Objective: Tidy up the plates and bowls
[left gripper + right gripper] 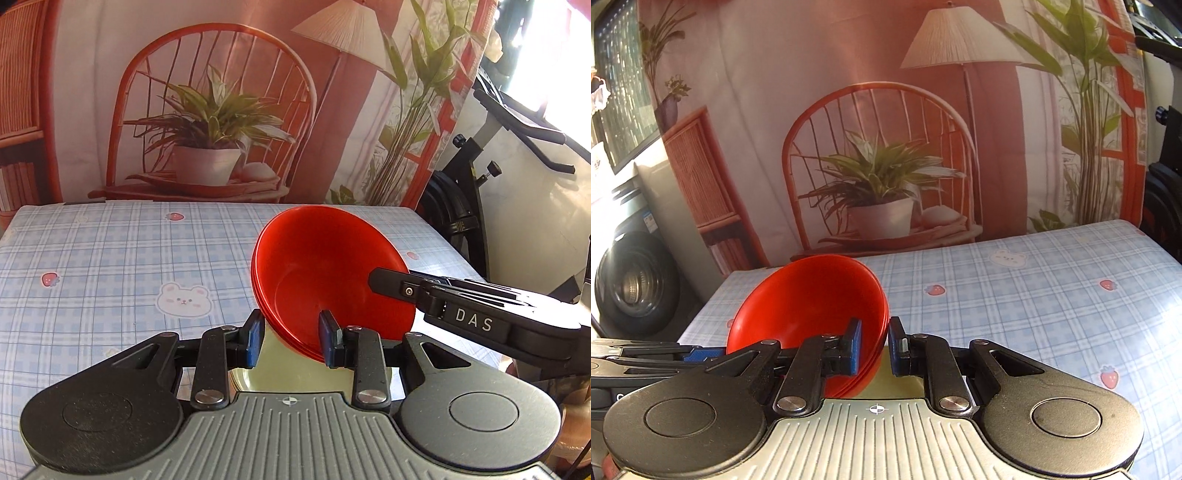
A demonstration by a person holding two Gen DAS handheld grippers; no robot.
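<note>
A stack of nested red bowls point(328, 269) is tilted above the table, its open side facing me. My left gripper point(291, 341) is shut on the stack's near rim, one blue pad inside the bowl and one outside. A pale yellow-green plate point(284, 373) shows just under the bowls, between the fingers. My right gripper point(388, 286) reaches in from the right with a finger inside the top bowl. In the right wrist view, that gripper point(875, 345) is shut on the rim of the red bowls point(809, 302). The pale plate point(897, 384) lies below, and the left gripper point(698, 354) comes in from the left.
The table point(110, 258) wears a blue plaid cloth with bear and strawberry prints. A printed backdrop point(221, 110) of a chair and plants hangs behind it. An exercise bike point(480, 177) stands right of the table, and a washing machine point(635, 288) is off its left end.
</note>
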